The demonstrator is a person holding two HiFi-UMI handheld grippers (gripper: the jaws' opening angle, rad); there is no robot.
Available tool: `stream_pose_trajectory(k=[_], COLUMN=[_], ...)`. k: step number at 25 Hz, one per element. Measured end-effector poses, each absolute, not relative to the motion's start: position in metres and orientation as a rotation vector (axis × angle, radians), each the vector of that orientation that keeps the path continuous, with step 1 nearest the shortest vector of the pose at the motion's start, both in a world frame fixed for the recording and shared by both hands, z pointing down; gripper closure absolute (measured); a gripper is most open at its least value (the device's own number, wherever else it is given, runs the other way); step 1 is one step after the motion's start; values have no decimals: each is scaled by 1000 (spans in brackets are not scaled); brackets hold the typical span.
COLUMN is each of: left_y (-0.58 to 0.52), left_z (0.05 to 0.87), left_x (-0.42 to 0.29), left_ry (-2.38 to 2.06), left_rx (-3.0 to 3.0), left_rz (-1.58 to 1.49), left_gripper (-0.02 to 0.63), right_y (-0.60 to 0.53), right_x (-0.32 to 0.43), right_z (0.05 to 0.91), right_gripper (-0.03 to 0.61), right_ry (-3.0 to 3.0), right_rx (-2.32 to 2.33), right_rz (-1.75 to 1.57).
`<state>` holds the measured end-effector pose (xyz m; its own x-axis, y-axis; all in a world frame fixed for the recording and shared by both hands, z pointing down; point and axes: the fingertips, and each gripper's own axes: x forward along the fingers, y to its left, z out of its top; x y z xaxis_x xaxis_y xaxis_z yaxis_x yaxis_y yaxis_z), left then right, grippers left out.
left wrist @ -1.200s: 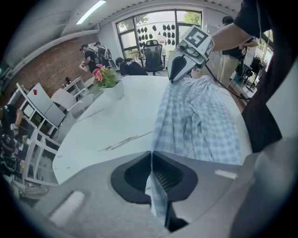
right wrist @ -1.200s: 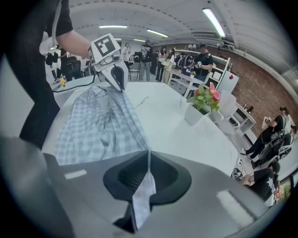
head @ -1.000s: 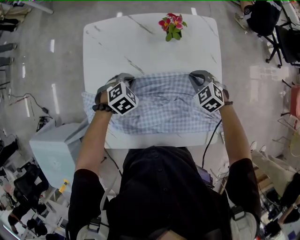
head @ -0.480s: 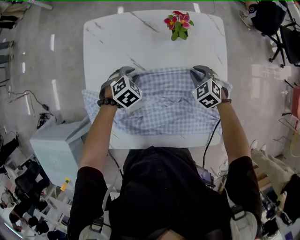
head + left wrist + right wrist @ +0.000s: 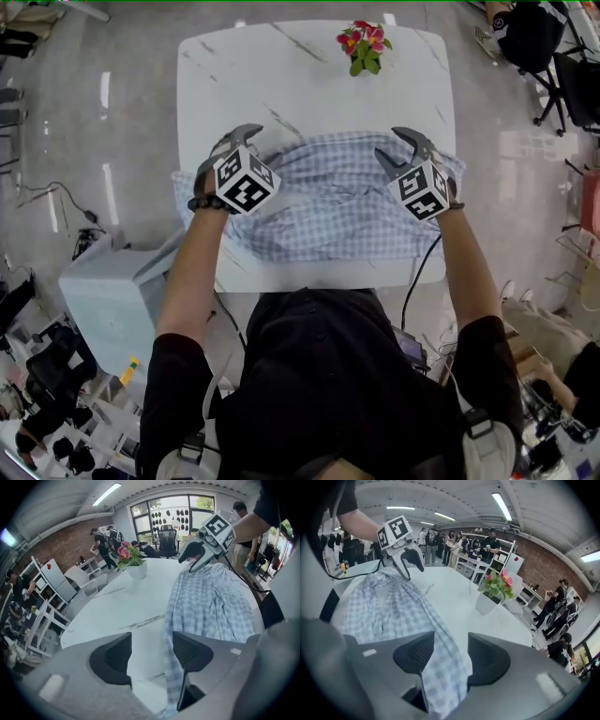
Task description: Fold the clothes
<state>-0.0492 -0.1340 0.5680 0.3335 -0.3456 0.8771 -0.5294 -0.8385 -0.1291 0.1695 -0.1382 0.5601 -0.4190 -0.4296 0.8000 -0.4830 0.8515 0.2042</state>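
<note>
A blue-and-white checked shirt (image 5: 337, 202) lies folded across the near half of the white marble table (image 5: 281, 84). My left gripper (image 5: 242, 141) is at the shirt's far left corner and my right gripper (image 5: 401, 148) at its far right corner. Both pairs of jaws have just been opening. In the left gripper view the jaws (image 5: 152, 641) stand apart, and the shirt's edge (image 5: 211, 602) hangs loose beside the right pad. The right gripper view shows its jaws (image 5: 451, 644) apart too, with a loose fold of shirt (image 5: 389, 606) between them. Each gripper sees the other across the cloth.
A pot of pink flowers (image 5: 364, 47) stands at the table's far edge, right of centre. A pale grey cabinet (image 5: 108, 300) sits by the table's near left corner. Office chairs (image 5: 562, 66) are at the far right. Several people stand in the room behind.
Both grippers were shut on the shirt's far edge and now stand open, the cloth loose between the pads. The edge lies slightly farther across the table.
</note>
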Motion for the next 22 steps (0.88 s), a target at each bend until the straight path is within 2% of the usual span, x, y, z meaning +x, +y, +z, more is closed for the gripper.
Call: stream_pose_trajectory(k=[7,11,18,22], left_y=[-82,-36,40,69], left_z=[540,533,547,557], left_x=[-91,-120,-153,-170], left_ry=[-895,-900,-906,-957], left_rx=[2432,2423,2367,2292], left_rz=[1450,1397,1300,1280], left_gripper=[341,367,411,413], right_y=[-67,-22,31,49], right_x=[122,85,46,35], right_z=[549,553,556,555], right_gripper=[365,371,383,390], right_ry=[-2120,-2134,-2157,-2158], right_rx=[580,494,447,414], right_rz=[78,83,160,166])
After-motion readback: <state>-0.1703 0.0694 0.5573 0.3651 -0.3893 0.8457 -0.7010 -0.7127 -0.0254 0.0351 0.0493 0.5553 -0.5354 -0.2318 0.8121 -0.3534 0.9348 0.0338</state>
